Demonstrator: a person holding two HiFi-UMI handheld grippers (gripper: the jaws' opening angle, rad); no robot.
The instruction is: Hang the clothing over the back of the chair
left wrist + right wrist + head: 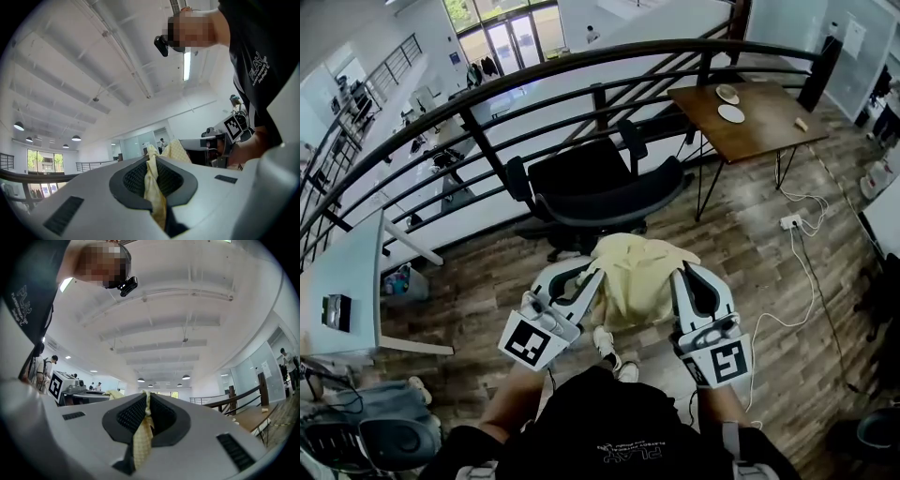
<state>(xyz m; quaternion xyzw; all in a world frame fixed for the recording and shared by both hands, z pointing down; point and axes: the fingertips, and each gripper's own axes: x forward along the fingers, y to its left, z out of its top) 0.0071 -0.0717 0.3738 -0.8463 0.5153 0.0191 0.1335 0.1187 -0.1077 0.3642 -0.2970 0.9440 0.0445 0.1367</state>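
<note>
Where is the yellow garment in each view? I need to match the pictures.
Head view: garment centre, below the black chair.
Left gripper view: garment pinched bottom centre.
Right gripper view: garment pinched bottom centre.
Shared landmark: dark railing, top; far left; right.

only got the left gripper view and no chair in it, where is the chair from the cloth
Observer: In the head view the chair stands just beyond the cloth, ahead of the person. The cloth is not on it.
Operator: is the other gripper on it too
Observer: Yes. The right gripper is shut on an edge of the cloth, just as the left gripper is.
Operator: what's beside the chair
Observer: A brown table with two plates stands to its right in the head view.
</note>
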